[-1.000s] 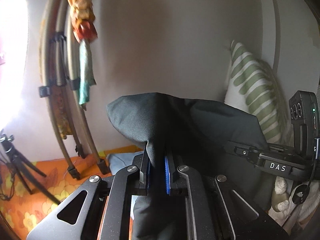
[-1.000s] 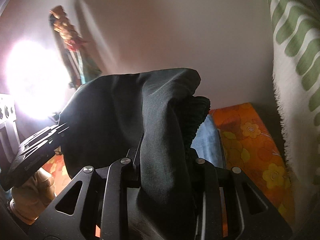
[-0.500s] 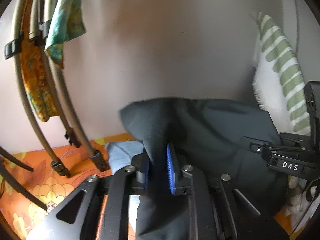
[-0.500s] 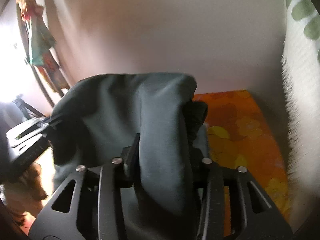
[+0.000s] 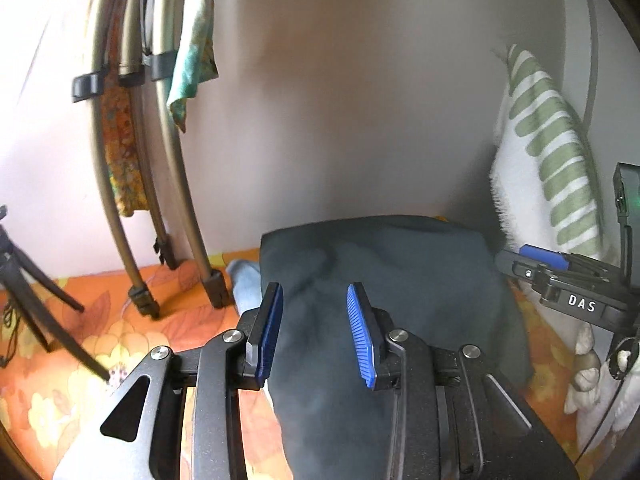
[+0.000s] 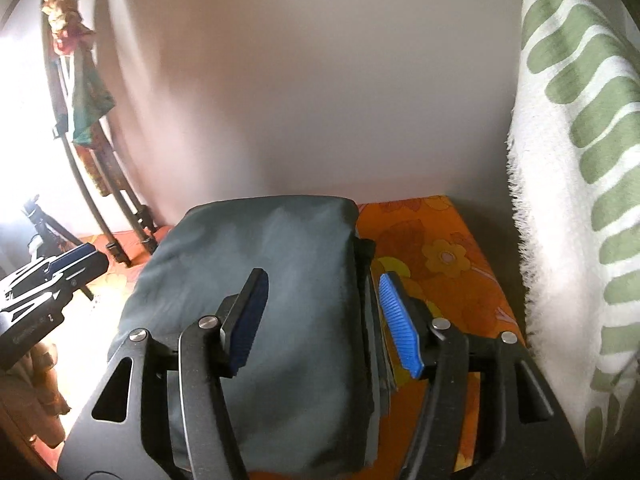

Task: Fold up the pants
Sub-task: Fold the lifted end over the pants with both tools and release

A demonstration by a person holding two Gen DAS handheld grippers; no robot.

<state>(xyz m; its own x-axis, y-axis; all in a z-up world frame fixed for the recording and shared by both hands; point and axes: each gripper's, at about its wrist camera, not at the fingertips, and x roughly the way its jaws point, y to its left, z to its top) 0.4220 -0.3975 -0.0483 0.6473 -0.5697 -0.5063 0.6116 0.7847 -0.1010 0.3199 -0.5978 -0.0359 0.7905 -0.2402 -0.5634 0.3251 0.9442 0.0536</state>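
Now the dark pants (image 5: 384,280) lie folded in a flat stack on the orange flowered sheet (image 5: 80,368), directly under and ahead of both sets of jaws. From the left wrist view, the left gripper (image 5: 316,328) has its jaws spread apart, and its blue pads (image 5: 358,332) stand on either side of the cloth without pinching it; the fabric fills the gap between them and runs forward to a folded edge near the wall. A bit of light blue cloth (image 5: 246,280) peeks out just left of the left jaw. Beyond the right jaw sits the other tool with its DAS label, and behind it a white towel with green stripes (image 5: 548,152). From the right wrist view, the right gripper (image 6: 320,320) is likewise spread wide, holding nothing; its left jaw sits over the pants (image 6: 256,288) and its right jaw lies just past their right edge, over the sheet (image 6: 440,256). Left of the left jaws, curved poles (image 5: 168,184) lean on the wall and a tripod (image 5: 24,288) stands nearby.
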